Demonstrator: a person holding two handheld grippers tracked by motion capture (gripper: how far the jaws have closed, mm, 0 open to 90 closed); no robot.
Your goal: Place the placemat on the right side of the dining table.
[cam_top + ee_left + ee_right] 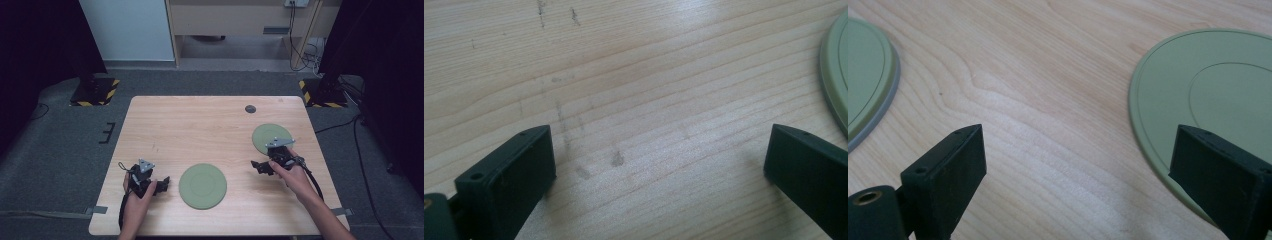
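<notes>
Two pale green round plates lie flat on the wooden table (pixel 200 125). The larger plate (pixel 202 186) sits near the front centre. The smaller plate (pixel 271 137) lies to the right. My left gripper (pixel 163 184) rests low at the front left, jaws toward the larger plate, a short gap from its rim. In the left gripper view it (pixel 659 145) is open over bare wood, with the plate's edge (pixel 836 75) at the right. My right gripper (pixel 257 166) is open between the two plates, below the smaller one. Its own view (pixel 1079 140) has the larger plate (pixel 868 75) left and the smaller plate (pixel 1208 95) right.
A small dark round disc (pixel 250 108) is set in the table near its far edge. Two stand bases with yellow-black tape (pixel 95 90) (pixel 325 92) flank the table's far corners on the grey floor. Cables (pixel 300 50) lie behind.
</notes>
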